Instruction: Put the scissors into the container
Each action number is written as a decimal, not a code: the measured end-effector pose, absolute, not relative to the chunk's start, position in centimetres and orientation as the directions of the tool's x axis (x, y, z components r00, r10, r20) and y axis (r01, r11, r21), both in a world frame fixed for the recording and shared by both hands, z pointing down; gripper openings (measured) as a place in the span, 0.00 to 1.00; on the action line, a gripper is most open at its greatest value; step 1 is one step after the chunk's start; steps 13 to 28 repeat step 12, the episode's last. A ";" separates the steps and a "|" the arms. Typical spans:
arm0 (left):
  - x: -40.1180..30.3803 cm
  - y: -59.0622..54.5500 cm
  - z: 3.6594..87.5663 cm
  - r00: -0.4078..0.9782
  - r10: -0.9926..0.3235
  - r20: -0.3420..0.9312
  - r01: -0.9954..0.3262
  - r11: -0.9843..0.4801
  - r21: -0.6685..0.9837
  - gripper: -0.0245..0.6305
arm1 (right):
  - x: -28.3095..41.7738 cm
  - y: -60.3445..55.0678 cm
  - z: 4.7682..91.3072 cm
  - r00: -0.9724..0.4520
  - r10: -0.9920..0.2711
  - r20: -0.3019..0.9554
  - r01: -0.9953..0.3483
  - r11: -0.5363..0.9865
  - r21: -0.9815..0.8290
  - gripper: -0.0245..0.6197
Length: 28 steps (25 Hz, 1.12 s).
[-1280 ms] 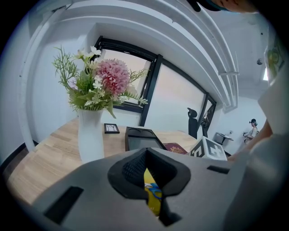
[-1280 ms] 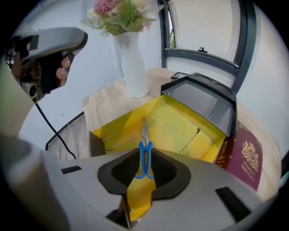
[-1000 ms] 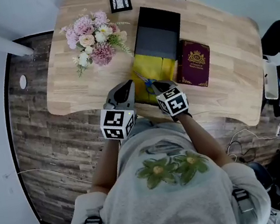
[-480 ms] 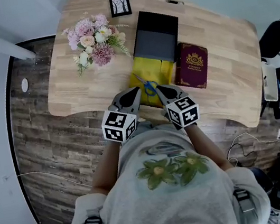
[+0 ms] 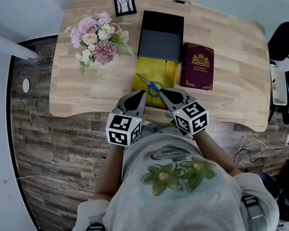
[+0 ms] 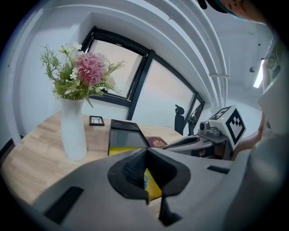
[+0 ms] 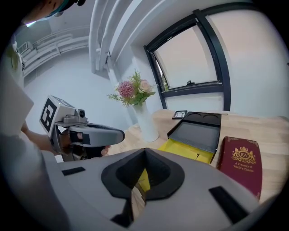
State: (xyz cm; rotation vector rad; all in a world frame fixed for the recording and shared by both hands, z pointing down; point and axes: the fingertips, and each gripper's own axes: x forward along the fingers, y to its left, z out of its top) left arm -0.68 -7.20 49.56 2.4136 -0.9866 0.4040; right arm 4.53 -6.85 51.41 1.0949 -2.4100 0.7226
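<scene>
Both tongs are shut and hold nothing. The left tongs (image 6: 145, 150) and right tongs (image 7: 144, 150) each have their jaws pressed together at the tips. From the head view, they hover side by side over the near edge of the wooden tabletop (image 5: 73, 88), tips angled toward each other. The blue-handled scissors (image 5: 152, 87) lie flat on the yellow front section of the container (image 5: 170, 72), just beyond and between the two tips, with the blades pointing away from the person. Whether either tip touches the scissors cannot be told. The container's black section (image 5: 161, 36) stretches away behind the yellow one. A maroon book (image 5: 198, 65) lies right beside it on the right. A white vase (image 6: 73, 131) of pink flowers (image 5: 95, 38) stands to the left. A small picture frame (image 5: 124, 3) sits at the far edge.
</scene>
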 end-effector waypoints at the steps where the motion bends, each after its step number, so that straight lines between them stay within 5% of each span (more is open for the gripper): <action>1: -0.6 -7.1 49.6 0.693 -0.567 0.444 -0.716 -0.614 0.333 0.04 | 4.5 -6.7 51.4 -0.617 -0.569 0.543 -0.774 0.562 -0.291 0.05; 28: -0.4 -6.5 50.3 0.692 -0.554 0.463 -0.715 -0.615 0.334 0.04 | 4.9 -6.2 52.4 -0.613 -0.553 0.565 -0.773 0.567 -0.283 0.05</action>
